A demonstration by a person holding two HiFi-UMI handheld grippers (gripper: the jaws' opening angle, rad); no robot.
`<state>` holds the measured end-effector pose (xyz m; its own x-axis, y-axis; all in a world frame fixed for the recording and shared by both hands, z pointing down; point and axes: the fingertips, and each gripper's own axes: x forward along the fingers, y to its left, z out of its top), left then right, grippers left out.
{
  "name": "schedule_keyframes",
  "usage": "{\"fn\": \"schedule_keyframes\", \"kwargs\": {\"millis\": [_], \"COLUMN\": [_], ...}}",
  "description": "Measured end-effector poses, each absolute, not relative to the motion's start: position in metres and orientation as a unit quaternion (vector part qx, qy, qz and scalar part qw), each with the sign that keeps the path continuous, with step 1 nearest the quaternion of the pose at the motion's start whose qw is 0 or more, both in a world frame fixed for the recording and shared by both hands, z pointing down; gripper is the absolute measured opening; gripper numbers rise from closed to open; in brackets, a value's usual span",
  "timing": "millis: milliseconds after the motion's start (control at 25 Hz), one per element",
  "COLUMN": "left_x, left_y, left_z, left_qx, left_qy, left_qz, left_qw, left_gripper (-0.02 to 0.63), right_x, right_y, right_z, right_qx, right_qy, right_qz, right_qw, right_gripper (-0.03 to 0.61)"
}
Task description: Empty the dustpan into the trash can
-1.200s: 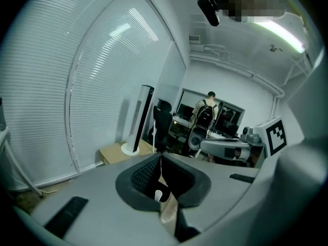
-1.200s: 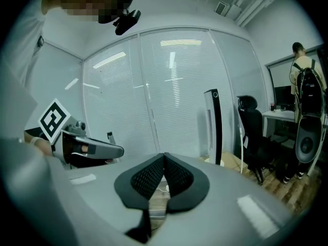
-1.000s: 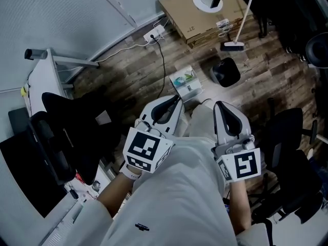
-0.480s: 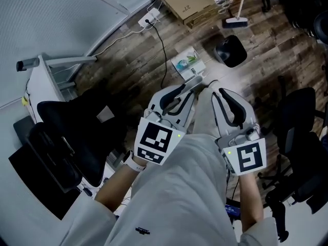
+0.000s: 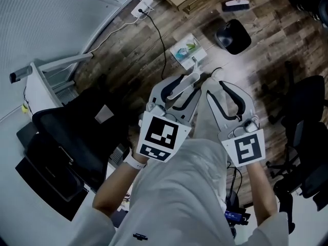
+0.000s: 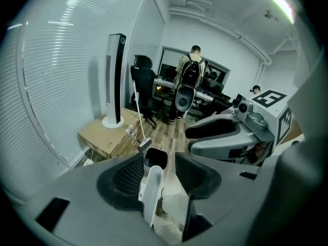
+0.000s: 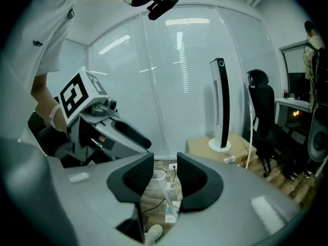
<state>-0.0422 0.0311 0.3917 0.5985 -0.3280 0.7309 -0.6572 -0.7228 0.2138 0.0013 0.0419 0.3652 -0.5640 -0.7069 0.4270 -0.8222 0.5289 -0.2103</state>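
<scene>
A white dustpan handle [image 6: 152, 188] stands upright between the jaws of my left gripper [image 6: 159, 173], close to the left pad and clear of the right one; those jaws are opening. In the head view the handle [image 5: 191, 79] pokes out at the left gripper [image 5: 188, 84]. The pan itself is hidden under the grippers. My right gripper [image 5: 221, 86] hangs beside it, jaws opening, nothing between the pads [image 7: 165, 176]; the handle [image 7: 166, 199] shows just beyond them. The black trash can [image 5: 233, 36] stands on the wood floor farther ahead, also in the left gripper view [image 6: 155, 158].
A broom [image 5: 237, 4] leans near the can beside a cardboard box [image 6: 110, 135] carrying a tower fan [image 6: 115, 78]. A small blue-green box [image 5: 188, 50] and a black cable [image 5: 160, 40] lie on the floor. Black office chairs stand left [image 5: 66, 132] and right [image 5: 302, 111]. A person with a backpack [image 6: 189, 73] stands at far desks.
Both grippers have come down toward the floor and their jaws have spread from shut to open. The white handle has come into view between the left jaws.
</scene>
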Motion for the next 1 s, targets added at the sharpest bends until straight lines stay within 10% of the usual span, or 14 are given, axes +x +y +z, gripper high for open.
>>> {"fn": "schedule_keyframes", "kwargs": {"millis": [1000], "left_x": [-0.041], "left_y": [0.044], "left_z": [0.483], "left_qx": [0.838], "left_qy": [-0.209], "left_qz": [0.444], "left_qw": [0.239], "left_gripper": [0.182], "right_x": [-0.011], "right_y": [0.052], "right_z": [0.524], "right_qx": [0.332], "right_qy": [-0.892], "right_qz": [0.192], "right_qw": [0.237], "right_gripper": [0.181]}}
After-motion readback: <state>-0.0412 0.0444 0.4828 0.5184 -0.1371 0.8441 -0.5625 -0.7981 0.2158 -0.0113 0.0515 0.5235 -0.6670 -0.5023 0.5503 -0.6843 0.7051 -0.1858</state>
